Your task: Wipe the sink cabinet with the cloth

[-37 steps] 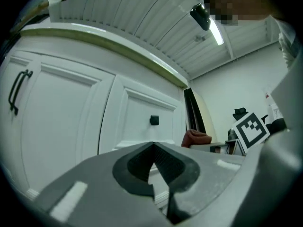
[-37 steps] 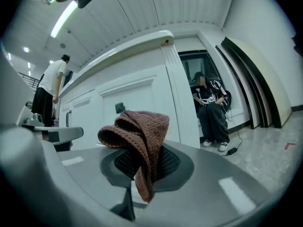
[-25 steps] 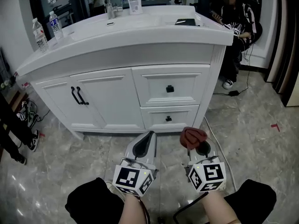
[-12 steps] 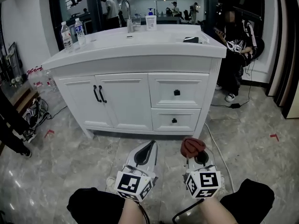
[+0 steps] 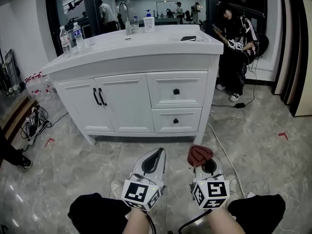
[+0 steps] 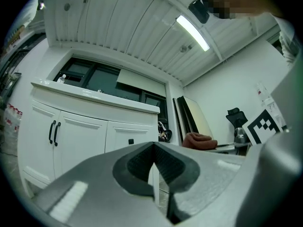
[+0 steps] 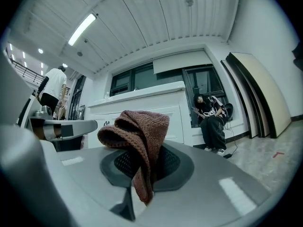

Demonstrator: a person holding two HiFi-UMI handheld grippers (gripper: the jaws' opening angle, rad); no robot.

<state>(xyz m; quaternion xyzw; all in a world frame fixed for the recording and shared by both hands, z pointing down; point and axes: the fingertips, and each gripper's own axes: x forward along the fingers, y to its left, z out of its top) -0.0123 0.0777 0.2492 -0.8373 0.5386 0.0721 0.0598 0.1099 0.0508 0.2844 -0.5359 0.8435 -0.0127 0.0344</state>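
A white sink cabinet with two doors and two drawers stands ahead of me across the grey floor, also in the left gripper view as the cabinet and in the right gripper view as the cabinet. My right gripper is shut on a reddish-brown knitted cloth, which bunches above the jaws as the cloth. My left gripper is shut with nothing in it. Both are held low, well short of the cabinet.
On the countertop are two water bottles, a faucet, a soap dispenser and a dark phone. A seated person is at the right. Cables lie on the floor left; panels lean at far right.
The view has drawn back and tilted up, so the cabinet looks farther and more of the room shows. Both grippers stay in the same pose, the cloth still held.
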